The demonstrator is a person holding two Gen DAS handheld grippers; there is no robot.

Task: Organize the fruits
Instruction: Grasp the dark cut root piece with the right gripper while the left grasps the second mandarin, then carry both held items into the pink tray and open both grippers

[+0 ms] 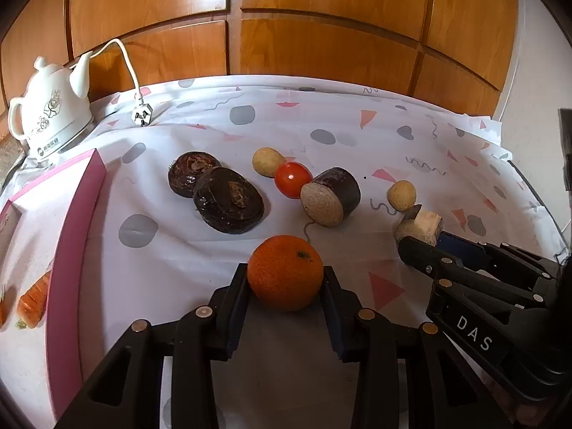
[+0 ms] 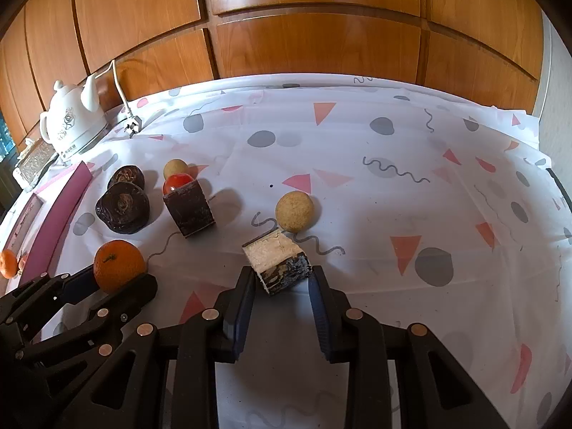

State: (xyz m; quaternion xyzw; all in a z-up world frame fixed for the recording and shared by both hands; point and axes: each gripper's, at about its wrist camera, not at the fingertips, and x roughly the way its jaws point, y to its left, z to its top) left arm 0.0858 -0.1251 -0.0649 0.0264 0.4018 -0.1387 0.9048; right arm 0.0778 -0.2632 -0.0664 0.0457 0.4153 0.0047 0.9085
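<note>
Left gripper (image 1: 286, 279) is clamped on the orange (image 1: 285, 271), both pads pressed to its sides, low over the patterned tablecloth (image 1: 357, 128). Right gripper (image 2: 282, 279) is closed on a cut chunk (image 2: 277, 262), pale face up, dark rind toward the camera. Just beyond that chunk sits a tan ball (image 2: 295, 212). Further left: a dark-skinned cut cylinder (image 1: 330, 196) touching a red tomato (image 1: 292, 180), which touches another tan ball (image 1: 268, 162). Two dark round fruits (image 1: 228, 200) lean together beside the pink box (image 1: 77, 214). White kettle (image 1: 50, 114) at the far left corner, plug (image 1: 142, 115) lying loose
</note>
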